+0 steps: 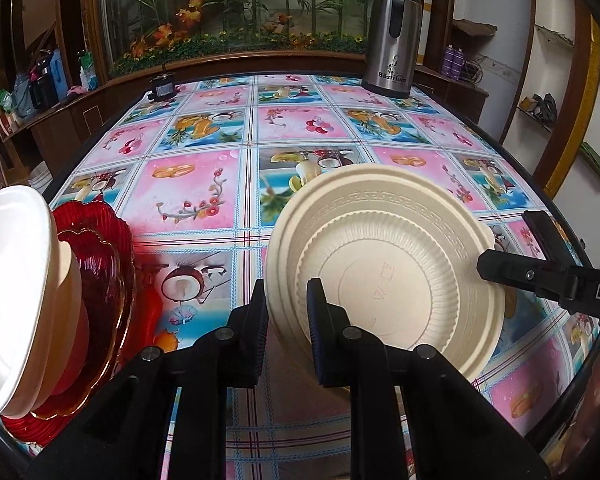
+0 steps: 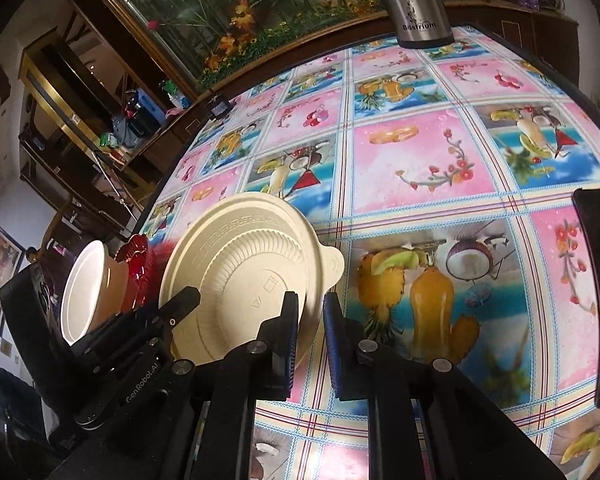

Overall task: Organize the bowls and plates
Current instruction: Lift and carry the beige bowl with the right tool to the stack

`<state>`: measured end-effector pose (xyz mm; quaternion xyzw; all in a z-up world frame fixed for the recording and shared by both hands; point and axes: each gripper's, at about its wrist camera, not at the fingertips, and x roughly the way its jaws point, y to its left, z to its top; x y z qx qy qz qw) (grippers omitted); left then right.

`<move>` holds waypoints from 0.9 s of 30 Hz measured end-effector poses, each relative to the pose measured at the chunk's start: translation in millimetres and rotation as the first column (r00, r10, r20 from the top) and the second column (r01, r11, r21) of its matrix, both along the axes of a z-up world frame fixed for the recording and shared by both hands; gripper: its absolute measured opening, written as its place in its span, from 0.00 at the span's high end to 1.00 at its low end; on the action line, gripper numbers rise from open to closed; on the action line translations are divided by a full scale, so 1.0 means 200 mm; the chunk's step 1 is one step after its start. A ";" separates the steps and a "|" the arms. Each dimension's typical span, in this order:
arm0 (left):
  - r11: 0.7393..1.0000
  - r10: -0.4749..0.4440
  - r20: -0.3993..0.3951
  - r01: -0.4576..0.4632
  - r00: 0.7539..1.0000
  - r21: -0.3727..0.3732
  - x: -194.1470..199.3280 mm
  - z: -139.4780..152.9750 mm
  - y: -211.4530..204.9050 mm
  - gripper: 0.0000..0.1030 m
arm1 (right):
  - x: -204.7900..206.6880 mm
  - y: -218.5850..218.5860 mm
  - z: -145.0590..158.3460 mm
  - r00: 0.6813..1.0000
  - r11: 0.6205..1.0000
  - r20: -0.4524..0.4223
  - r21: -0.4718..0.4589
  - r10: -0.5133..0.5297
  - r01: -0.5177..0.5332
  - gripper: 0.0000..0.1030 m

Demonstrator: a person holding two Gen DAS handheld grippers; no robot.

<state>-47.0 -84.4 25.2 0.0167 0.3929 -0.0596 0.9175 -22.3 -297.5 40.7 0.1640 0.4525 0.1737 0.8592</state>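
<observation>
The cream plate stack (image 1: 383, 264) is taken as the landmark. It is seen tilted, lifted at its near edge off the patterned tablecloth (image 1: 204, 188), and it is made of a large plate with a key-pattern band pressed into its rim, with a smaller fluted plate nested on it; embossed marks are visible on the flat centre. A small tab is seen on its rim in the right wrist view (image 2: 331, 264).

At the near left edge of the stack, the rim is clamped between the almost closed pads of the left gripper (image 1: 287, 316). At the stack's opposite edge, the rim is pinched by the right gripper (image 2: 307, 340), whose jaws are likewise nearly closed on it; the same gripper is seen from the side in the left wrist view (image 1: 487, 268).

To the left of the stack, and apart from it, a red ribbed glass dish (image 1: 100, 280) is seen with a cream bowl (image 1: 16, 276) standing tilted in it, a white inside being shown in the right wrist view (image 2: 84, 292).

Far beyond the stack, at the back edge of the table, a steel thermos jug (image 1: 391, 40) is set to the right and a small black box (image 1: 163, 86) to the left. Behind these, a glass case with artificial plants (image 1: 240, 12) is seen.
</observation>
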 end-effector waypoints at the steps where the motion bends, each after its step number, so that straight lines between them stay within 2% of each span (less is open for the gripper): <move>1: 1.000 -0.001 0.002 0.001 1.000 0.001 0.00 0.01 0.00 0.85 | 0.00 0.00 0.00 1.000 1.000 0.002 0.001 0.001 -0.001 0.86; 14: 1.000 0.009 0.069 -0.011 0.998 0.027 -0.07 0.11 0.03 0.85 | -0.03 0.04 0.06 0.999 1.000 0.022 0.007 0.022 -0.022 0.86; 27: 0.999 0.036 0.119 -0.038 0.992 0.015 -0.12 0.20 0.11 0.85 | -0.05 0.11 0.16 0.997 0.998 0.061 0.009 0.054 -0.055 0.85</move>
